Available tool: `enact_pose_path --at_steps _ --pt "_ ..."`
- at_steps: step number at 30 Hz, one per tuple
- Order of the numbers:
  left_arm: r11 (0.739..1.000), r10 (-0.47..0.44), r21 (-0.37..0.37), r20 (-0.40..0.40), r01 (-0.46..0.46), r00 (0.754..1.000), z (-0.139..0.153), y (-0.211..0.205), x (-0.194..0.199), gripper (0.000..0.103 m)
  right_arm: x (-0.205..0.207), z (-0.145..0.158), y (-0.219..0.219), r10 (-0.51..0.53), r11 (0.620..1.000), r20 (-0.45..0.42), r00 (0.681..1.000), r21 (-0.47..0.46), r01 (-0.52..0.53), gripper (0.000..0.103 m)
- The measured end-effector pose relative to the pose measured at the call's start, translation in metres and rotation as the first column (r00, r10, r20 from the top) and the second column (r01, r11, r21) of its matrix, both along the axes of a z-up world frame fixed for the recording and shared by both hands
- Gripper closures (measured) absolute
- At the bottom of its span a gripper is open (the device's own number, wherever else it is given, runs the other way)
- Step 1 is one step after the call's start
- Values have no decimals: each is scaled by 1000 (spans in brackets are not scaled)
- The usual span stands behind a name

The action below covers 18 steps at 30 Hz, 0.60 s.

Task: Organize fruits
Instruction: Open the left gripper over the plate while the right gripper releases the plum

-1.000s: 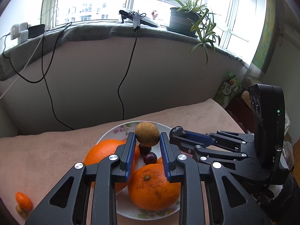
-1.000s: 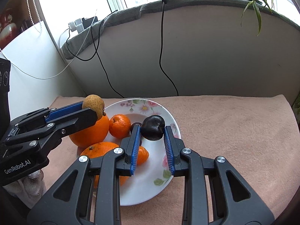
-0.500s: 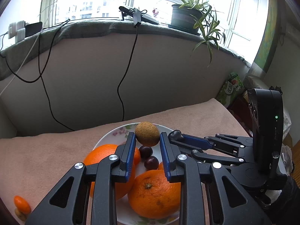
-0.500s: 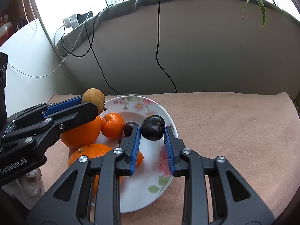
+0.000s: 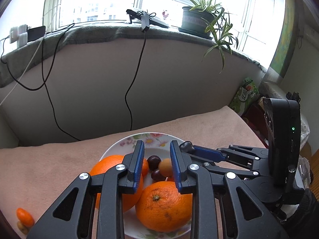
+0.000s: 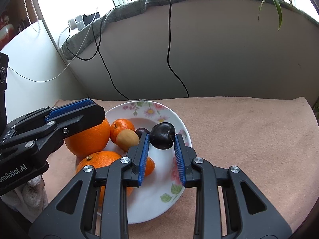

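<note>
**Plum over the plate, left claw empty**

I judge I'm in the placing step: my right claw (image 6: 161,139) grips a dark plum (image 6: 162,133) between its blue pads, held at the very tips, above the far right part of the flowered plate (image 6: 179,119). My left claw (image 5: 156,158) is parted with nothing between its pads; it hovers above the fruit pile.

Below my left claw's tips lies a small tan fruit (image 5: 165,167), resting loose on the plate beside two dark cherries (image 5: 154,161). Nearer to me than those tips sit two big oranges (image 5: 163,205), one under each finger. From the right claw, the tan fruit is just left of the left pad, with a small tangerine (image 6: 121,127) beyond it and another small orange fruit tucked under that finger.

Next, I think the right claw should lower the plum into the bare white patch directly beneath it, then part the pads gently, since a round plum may roll toward the rim.

Far to the left of my left claw, off the plate on the pink cloth (image 5: 49,163), a small orange kumquat (image 5: 24,217) waits; that looks like the next pick.
</note>
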State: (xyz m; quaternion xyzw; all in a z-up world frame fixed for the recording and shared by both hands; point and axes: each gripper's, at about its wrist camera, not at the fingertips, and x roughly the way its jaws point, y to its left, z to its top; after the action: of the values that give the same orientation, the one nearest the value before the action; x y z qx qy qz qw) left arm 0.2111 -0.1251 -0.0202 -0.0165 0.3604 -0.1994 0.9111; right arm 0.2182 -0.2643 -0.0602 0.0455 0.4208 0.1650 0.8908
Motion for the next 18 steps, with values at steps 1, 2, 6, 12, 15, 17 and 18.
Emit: enact_pose_path --at_steps 1,2,6,12,15,17,18 --pt "1000 1 1 2 -1 1000 0 0 0 78 0 0 0 -1 1000 -1 1000 0 1 76" --pt "1000 2 0 4 -2 1000 1 0 -1 78 -1 0 -1 -2 1000 -2 1000 1 2 76" --pt "1000 9 3 15 -9 1000 4 2 -3 74 -3 3 -3 -16 1000 7 1000 -6 16 53" --pt "1000 17 5 32 -17 999 8 4 -7 60 -7 11 -5 -29 1000 34 999 -8 29 37" --pt "1000 17 -2 44 -17 999 12 5 -9 50 -8 14 -5 -34 999 42 999 -8 35 25" --pt "1000 27 -2 57 -27 998 14 6 -12 36 -10 15 -7 -42 999 45 998 -3 43 19" --pt "999 40 2 62 -40 997 15 7 -12 32 -11 16 -7 -48 999 45 998 -2 49 17"
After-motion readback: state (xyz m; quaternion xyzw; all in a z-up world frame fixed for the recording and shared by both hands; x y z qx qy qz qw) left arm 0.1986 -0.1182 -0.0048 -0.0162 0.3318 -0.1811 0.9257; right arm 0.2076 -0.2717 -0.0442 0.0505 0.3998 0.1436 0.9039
